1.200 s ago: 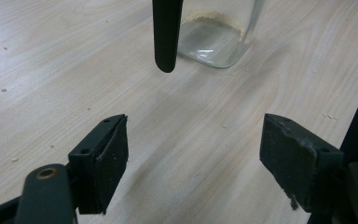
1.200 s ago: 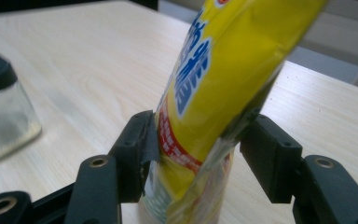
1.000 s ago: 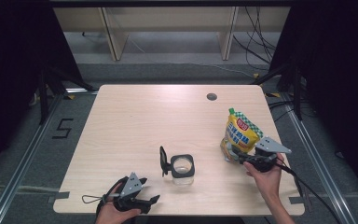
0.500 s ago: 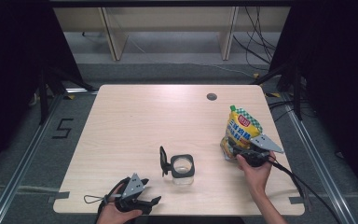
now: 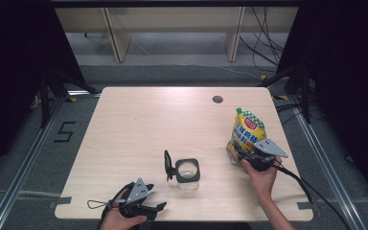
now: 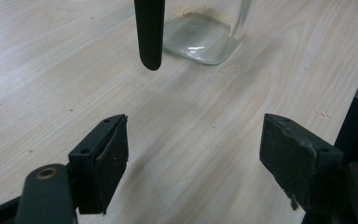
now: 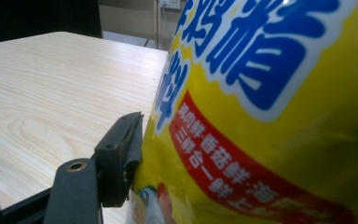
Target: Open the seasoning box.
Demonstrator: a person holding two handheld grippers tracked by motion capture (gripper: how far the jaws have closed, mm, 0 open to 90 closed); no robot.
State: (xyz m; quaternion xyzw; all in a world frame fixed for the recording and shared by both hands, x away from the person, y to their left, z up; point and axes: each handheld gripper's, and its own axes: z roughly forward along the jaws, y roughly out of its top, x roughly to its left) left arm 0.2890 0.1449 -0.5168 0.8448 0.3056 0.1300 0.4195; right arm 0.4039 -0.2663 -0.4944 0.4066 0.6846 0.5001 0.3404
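Note:
A yellow pouch [image 5: 247, 132] with blue and red print stands upright near the table's right edge. My right gripper [image 5: 239, 155] reaches it low down from the near side; its jaws have just been closing with the pouch between them. In the right gripper view the left pad [image 7: 123, 154] lies against the pouch [image 7: 270, 116], and the other jaw is hidden behind it. A square glass jar [image 5: 188, 172] with a black rim stands at centre front, its black lid [image 5: 167, 165] hanging open at its left. My left gripper [image 5: 151, 210] rests open at the front left, its jaws [image 6: 196, 163] wide over bare wood, aimed at the jar [image 6: 205, 32].
The wooden table [image 5: 139, 124] has a small dark round disc [image 5: 217, 99] near its far edge. Cables trail off the right side to the floor. Metal frame rails run along both sides, and pale shelving legs stand behind the table.
My right hand has crept forward up to the pouch's base, and the grey plate now overlaps the pouch. The left gripper, the jar and the pouch have stayed put.

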